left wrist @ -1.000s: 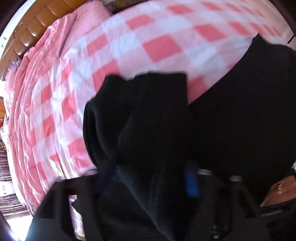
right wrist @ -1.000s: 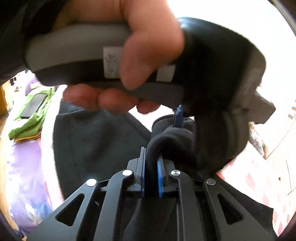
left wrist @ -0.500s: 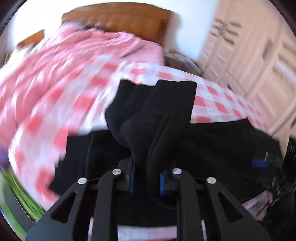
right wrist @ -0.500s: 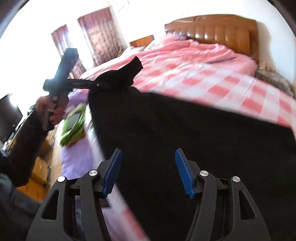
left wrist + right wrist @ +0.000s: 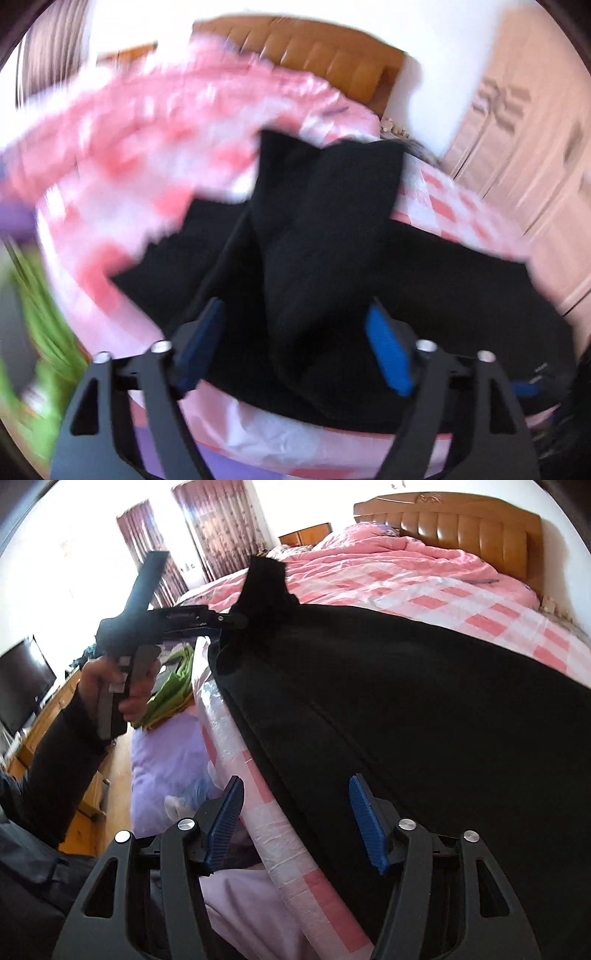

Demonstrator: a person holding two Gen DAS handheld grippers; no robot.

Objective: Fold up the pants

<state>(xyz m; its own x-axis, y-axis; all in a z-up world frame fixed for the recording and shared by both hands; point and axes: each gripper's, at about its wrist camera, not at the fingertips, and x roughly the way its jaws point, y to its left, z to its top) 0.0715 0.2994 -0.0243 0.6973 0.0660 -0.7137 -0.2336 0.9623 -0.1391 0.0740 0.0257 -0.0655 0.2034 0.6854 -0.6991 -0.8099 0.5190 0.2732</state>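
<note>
On pink checked bed (image 5: 424,587): black fleece pants (image 5: 424,709) spread near edge; cuff end between jaws of left gripper (image 5: 291,343), pads just parted, cloth freed; right gripper (image 5: 295,823) released, empty, over waist edge; fold laid, next grasp pending

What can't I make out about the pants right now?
- Left wrist view: motion blur smears the quilt and the pants; their layers and seams are unreadable.
- Right wrist view: the left gripper has just been opening its jaws with cloth between them. The raised pants end hides its fingertips, so contact is unclear.
- Right wrist view: the frame edge cuts off the pants' right side.
</note>
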